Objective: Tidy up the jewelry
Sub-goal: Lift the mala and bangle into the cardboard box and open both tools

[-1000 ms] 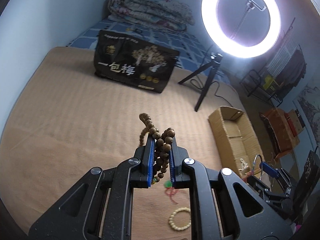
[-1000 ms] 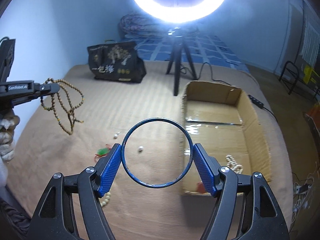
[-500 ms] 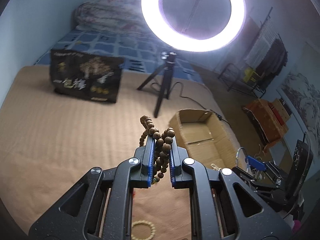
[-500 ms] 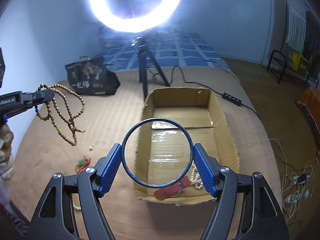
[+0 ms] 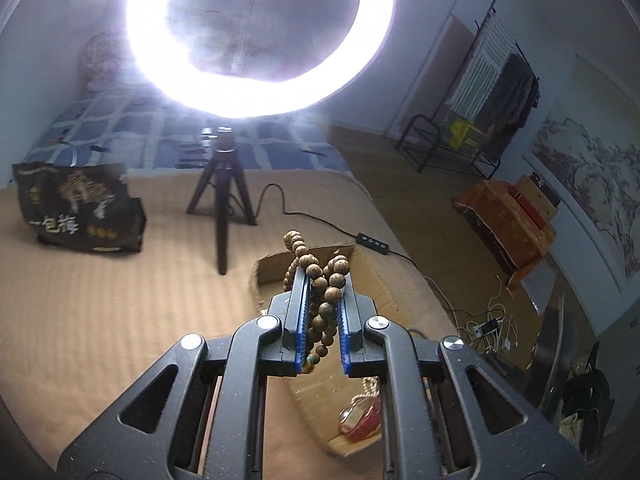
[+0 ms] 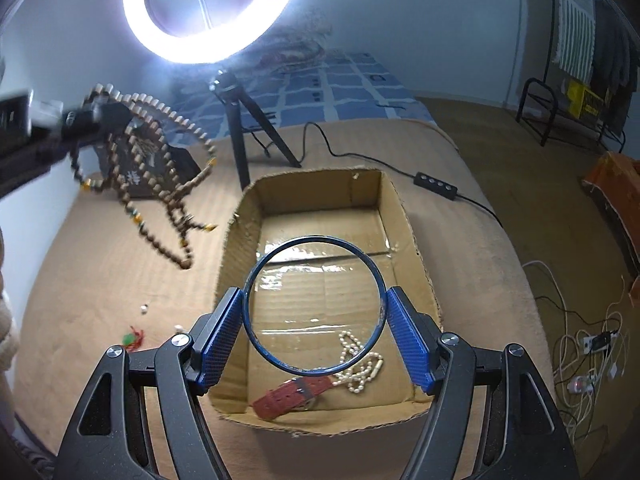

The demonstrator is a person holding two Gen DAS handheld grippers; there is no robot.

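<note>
— Holding anything on the left?
— Yes, the left hand-held gripper point(image 5: 322, 308) is clenched on a wooden bead necklace point(image 5: 320, 292), its loops dangling in the air above the bed point(image 6: 100, 264), just left of the cardboard box point(image 6: 416, 240).
— And the right?
— The right hand-held gripper point(image 6: 316, 320) grips a blue bangle point(image 6: 315, 305) by its two sides, upright, over the open box.
— What lies in the box?
— A pearl strand point(image 6: 360, 364) and a red watch strap point(image 6: 292, 396) near the front wall.
— Anything loose on the bed?
— A small red and green trinket point(image 6: 132, 338) and a few small pale beads point(image 6: 144, 309). Behind stand a ring light point(image 6: 212, 8) on a tripod and a black bag point(image 5: 80, 208).
</note>
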